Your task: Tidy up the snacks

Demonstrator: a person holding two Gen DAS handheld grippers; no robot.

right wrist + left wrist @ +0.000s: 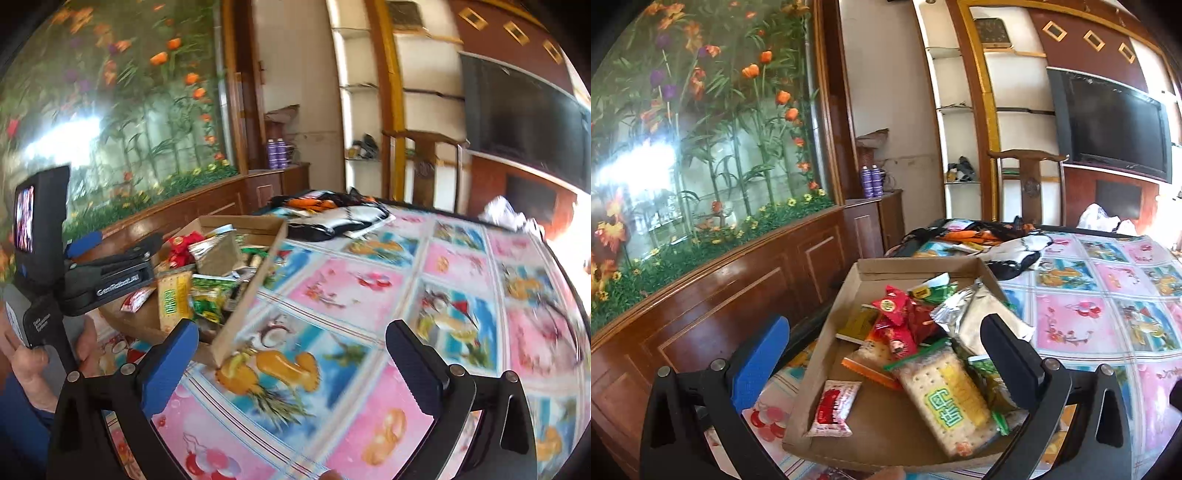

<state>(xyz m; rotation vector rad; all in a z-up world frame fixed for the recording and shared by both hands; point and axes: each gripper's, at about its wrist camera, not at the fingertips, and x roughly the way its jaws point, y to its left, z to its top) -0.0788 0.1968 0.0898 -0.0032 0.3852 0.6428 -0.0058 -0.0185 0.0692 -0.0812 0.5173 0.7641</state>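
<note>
Left wrist: cardboard box [827,332] of snack packets [945,398]

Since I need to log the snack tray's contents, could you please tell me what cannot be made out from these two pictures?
- Left wrist view: the packets at the bottom of the pile in the cardboard tray are covered by the cracker pack and the silver pouch.
- Left wrist view: the tray's near right corner is hidden behind the left claw finger.
- Right wrist view: motion blur smears the packet labels and the tablecloth prints.
</note>
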